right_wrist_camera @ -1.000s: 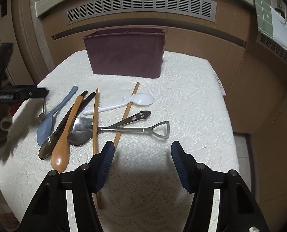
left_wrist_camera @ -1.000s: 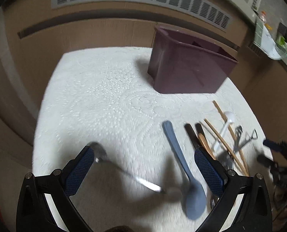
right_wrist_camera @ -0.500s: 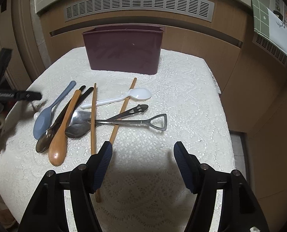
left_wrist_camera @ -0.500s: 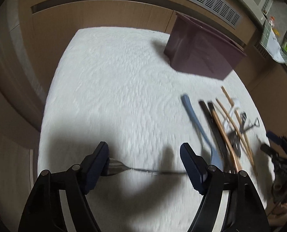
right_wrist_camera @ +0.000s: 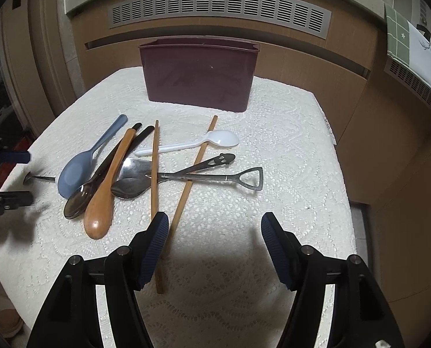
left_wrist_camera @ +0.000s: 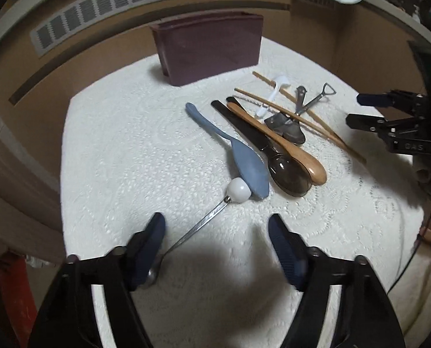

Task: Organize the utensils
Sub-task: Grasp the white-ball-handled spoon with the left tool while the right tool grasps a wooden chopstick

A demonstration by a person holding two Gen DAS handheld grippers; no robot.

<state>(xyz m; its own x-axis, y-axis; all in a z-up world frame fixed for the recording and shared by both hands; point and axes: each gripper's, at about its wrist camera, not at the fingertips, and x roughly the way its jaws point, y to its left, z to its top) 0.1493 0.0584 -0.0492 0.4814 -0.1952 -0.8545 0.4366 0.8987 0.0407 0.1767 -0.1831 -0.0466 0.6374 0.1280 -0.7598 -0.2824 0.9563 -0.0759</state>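
Observation:
A maroon bin [left_wrist_camera: 208, 43] [right_wrist_camera: 199, 72] stands at the back of the white cloth. A pile of utensils lies in front of it: blue spoon [left_wrist_camera: 241, 156] [right_wrist_camera: 82, 165], wooden spoon [left_wrist_camera: 282, 142] [right_wrist_camera: 108, 188], dark clear spoon [right_wrist_camera: 82, 197], two chopsticks [right_wrist_camera: 193, 168], white plastic spoon [right_wrist_camera: 206, 142], steel shovel-handled spoon [right_wrist_camera: 215, 177]. A thin metal spoon with a white ball end [left_wrist_camera: 203, 223] lies between my left gripper's fingers, its bowl by the left finger [left_wrist_camera: 150, 249]. My left gripper [left_wrist_camera: 216, 246] is open. My right gripper [right_wrist_camera: 215, 243] is open and empty, above the chopsticks' near ends.
The table [right_wrist_camera: 287, 145] is small, with edges close on all sides. Wooden cabinets with a vent grille [right_wrist_camera: 218, 8] stand behind it. My right gripper also shows in the left wrist view [left_wrist_camera: 389, 116] at the right.
The left gripper has swung round to face the bin and the utensil pile; the thin metal spoon now lies lengthwise between its fingers. The right gripper has barely moved.

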